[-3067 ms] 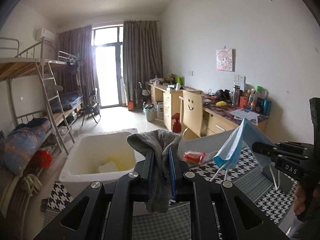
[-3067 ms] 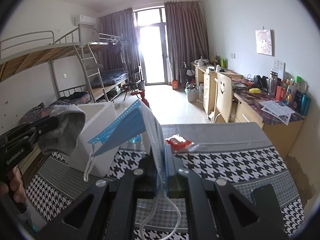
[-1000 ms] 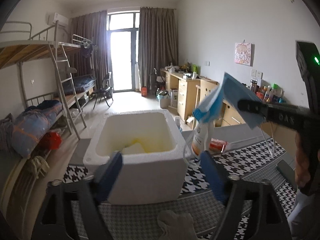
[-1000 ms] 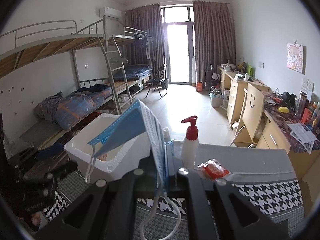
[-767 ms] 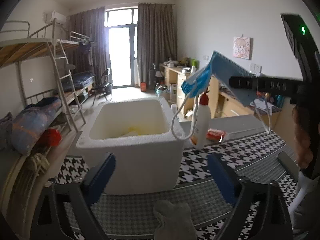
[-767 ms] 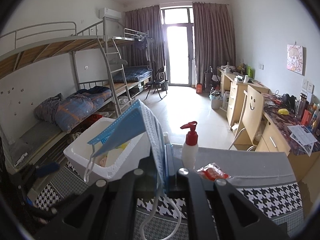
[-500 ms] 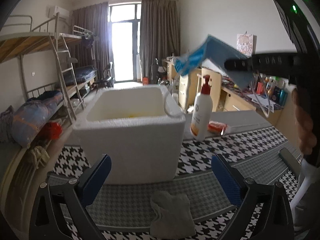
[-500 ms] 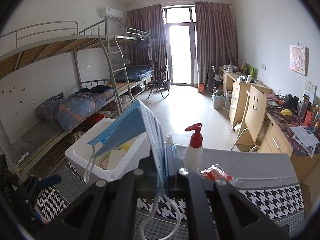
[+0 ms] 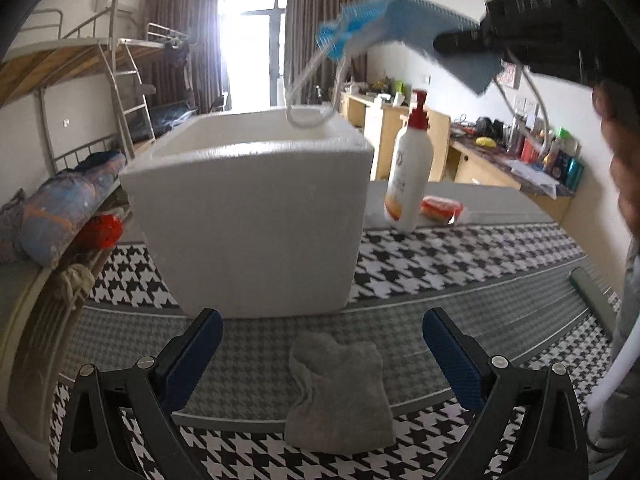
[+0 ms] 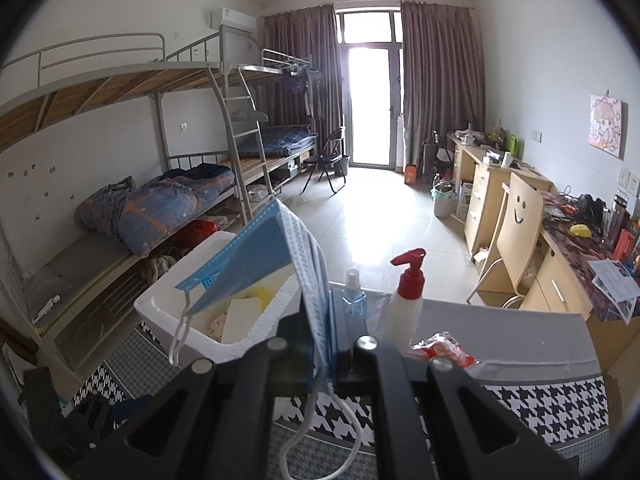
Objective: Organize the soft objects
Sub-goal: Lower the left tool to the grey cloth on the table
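The right tongs (image 10: 322,344) are gripping the blue mask (image 10: 256,256) above the white box (image 9: 256,224). The left tongs (image 9: 322,344) are standing wide open over the grey cloth (image 9: 340,392), which is lying on the bench (image 9: 460,312); both are seemingly not yet put away.

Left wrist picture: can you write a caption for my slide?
Open left claw over a gray cloth on the table, foam box behind, right claw holding a blue mask above.

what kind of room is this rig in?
Most likely a shared dorm room: metal bunk beds with bedding line one wall, a row of cluttered wooden desks lines the other, and a curtained balcony door closes the far end.
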### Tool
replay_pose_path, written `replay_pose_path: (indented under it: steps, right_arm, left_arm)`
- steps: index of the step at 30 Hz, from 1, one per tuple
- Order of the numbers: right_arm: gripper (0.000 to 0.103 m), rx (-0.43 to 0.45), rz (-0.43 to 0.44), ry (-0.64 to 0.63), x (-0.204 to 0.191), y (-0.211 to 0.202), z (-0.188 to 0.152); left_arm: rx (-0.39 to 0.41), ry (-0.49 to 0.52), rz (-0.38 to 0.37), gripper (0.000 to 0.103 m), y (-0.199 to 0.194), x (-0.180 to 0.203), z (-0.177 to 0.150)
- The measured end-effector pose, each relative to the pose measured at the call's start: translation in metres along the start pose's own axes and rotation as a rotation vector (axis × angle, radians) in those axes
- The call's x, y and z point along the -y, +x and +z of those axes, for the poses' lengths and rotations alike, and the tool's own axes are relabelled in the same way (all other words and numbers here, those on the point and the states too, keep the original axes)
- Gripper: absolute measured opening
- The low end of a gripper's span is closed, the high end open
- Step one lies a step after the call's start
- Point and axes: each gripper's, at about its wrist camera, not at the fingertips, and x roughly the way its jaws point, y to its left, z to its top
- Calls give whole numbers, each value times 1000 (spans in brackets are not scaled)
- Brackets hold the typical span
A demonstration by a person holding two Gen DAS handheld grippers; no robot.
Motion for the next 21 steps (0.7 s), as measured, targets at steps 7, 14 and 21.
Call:
replay_pose_path:
  steps: [7,14,21]
  right_arm:
    - [9,-9,5,-18,-5,5,1]
    - [9,-22,-2,-44,-9,12,4]
    - [9,-37,11,-56,-14,21,8]
  left_arm:
    - [-47,-6,9,100,12,1,-12]
    - [-112,-21,-6,93,23,1,-27]
    - [-155,12,-21,78,31,11,-38]
